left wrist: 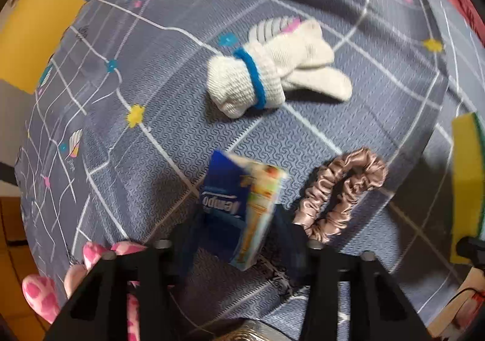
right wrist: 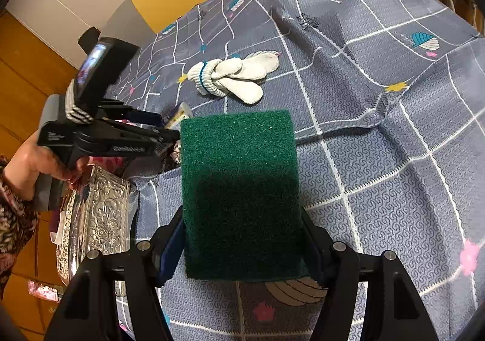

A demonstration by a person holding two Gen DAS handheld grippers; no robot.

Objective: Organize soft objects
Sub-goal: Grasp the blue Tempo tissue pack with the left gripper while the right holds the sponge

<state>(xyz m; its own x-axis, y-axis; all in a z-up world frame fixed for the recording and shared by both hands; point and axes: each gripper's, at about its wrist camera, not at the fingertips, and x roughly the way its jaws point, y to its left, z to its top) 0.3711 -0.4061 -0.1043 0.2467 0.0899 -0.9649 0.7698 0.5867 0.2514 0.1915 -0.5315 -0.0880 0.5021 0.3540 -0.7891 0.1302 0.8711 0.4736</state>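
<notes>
The right gripper (right wrist: 242, 253) clenches a scouring sponge (right wrist: 239, 189) by its two long sides, holding it above the cloth-covered desk (right wrist: 379, 177). The sponge is a thick rectangular block; its upper face is dark green, coarse and fibrous, and in the left wrist view its side shows as smooth yellow foam (left wrist: 465, 183) with a thin green edge.

The left gripper (left wrist: 239, 238) points steeply down, its fingers (left wrist: 194, 244) closed on a small tissue packet (left wrist: 242, 204). The packet is a glossy soft-plastic pouch, dark blue on one face with white lettering and a pale, orange-printed panel on the other; it is blurred and stands on edge between the fingers.

Just right of the packet lies a scrunchie (left wrist: 339, 195), a ruffled loop of shiny dusty-pink satin, folded on itself on the cloth. Farther off, well apart from both, lies a pair of white knitted work gloves (left wrist: 272, 71), rolled into a bundle at the cuffs, which carry a blue band; the knit is ribbed and slightly soiled.

The cloth is grey-blue with a fine woven swirl texture, white grid lines, and small shells and stars. At the desk's near-left edge stands an embossed silver metal box (right wrist: 100, 219) with floral relief.
</notes>
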